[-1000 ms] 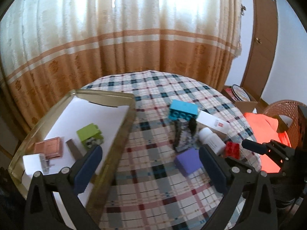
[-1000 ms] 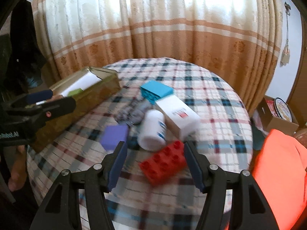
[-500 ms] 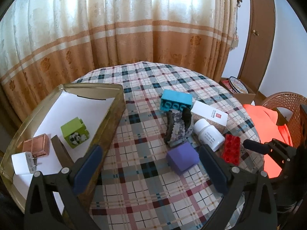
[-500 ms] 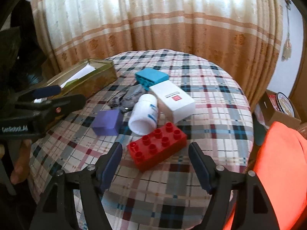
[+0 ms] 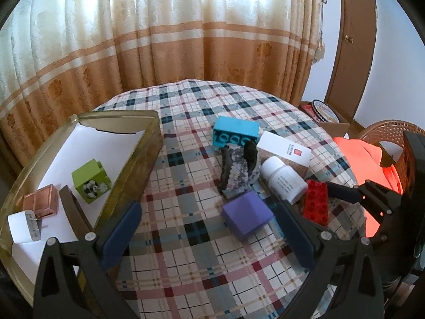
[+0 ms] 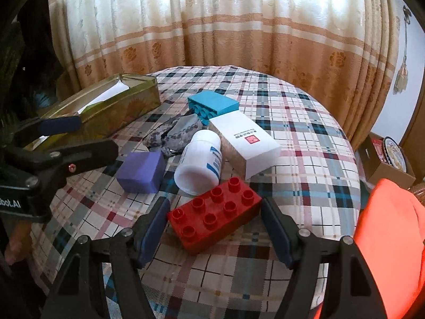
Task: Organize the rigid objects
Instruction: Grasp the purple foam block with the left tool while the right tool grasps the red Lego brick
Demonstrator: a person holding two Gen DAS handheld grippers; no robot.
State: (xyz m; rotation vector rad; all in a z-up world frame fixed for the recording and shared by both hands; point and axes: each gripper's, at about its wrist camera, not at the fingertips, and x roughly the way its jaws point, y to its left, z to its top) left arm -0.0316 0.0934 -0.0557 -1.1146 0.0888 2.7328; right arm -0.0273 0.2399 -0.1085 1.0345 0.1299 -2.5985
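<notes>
On the plaid table a red brick (image 6: 214, 214) lies between the open fingers of my right gripper (image 6: 215, 224), close to both pads. Behind it lie a white bottle (image 6: 199, 165), a white box (image 6: 244, 143), a purple block (image 6: 140, 171), a grey rock (image 6: 174, 133) and a teal brick (image 6: 212, 105). My left gripper (image 5: 208, 232) is open and empty, above the table in front of the purple block (image 5: 247, 217). The gold tin (image 5: 132, 167) at left holds a green cube (image 5: 91, 180), a copper box (image 5: 41, 204) and a white charger (image 5: 25, 227).
An orange cloth (image 6: 390, 239) lies on a wicker chair (image 5: 393, 133) to the right of the table. A cardboard box with a plate (image 6: 390, 159) sits on the floor. Curtains hang behind the round table.
My right gripper has come forward and lower until the red brick sits between its fingers. My left gripper has drawn back and right, away from the tin.
</notes>
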